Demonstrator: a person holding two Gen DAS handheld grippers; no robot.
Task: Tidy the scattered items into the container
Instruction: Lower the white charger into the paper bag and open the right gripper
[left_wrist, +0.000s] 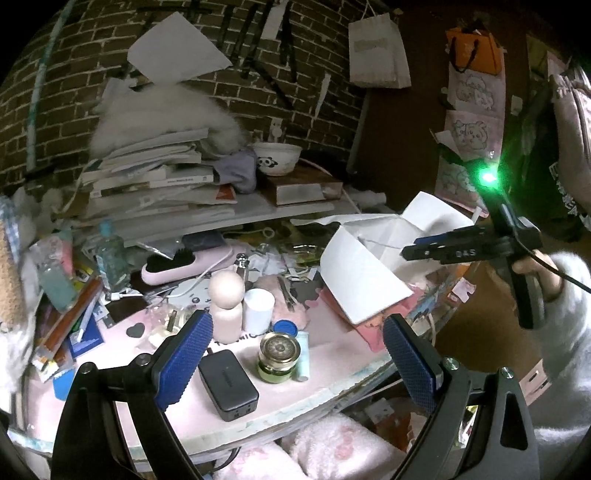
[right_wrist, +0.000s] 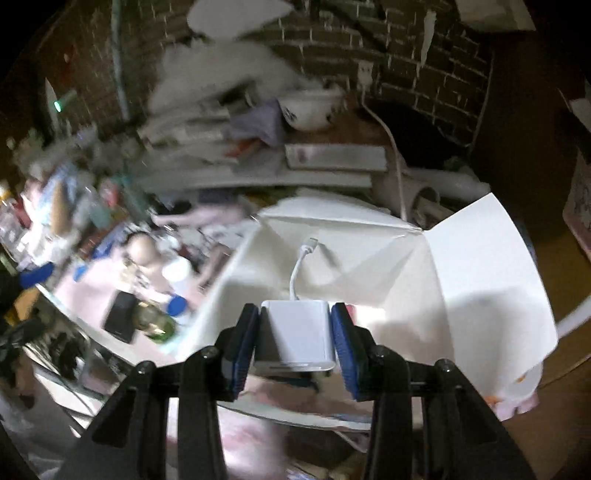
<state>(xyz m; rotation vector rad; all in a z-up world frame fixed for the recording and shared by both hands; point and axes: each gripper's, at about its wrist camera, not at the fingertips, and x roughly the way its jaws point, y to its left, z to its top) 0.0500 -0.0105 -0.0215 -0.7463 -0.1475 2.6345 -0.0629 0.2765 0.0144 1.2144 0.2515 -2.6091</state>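
Black gripper frames, silver screws, blue textured fingers; fuzzy white sleeve; green light.

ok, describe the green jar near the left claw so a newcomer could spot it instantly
Start at the pink mat covering the front of the cluttered desk, then look between the open left claw. There stands the jar, between a black charger brick and a pale mint tube. It is the only squat green glass pot, topped by an ornate gold lid.
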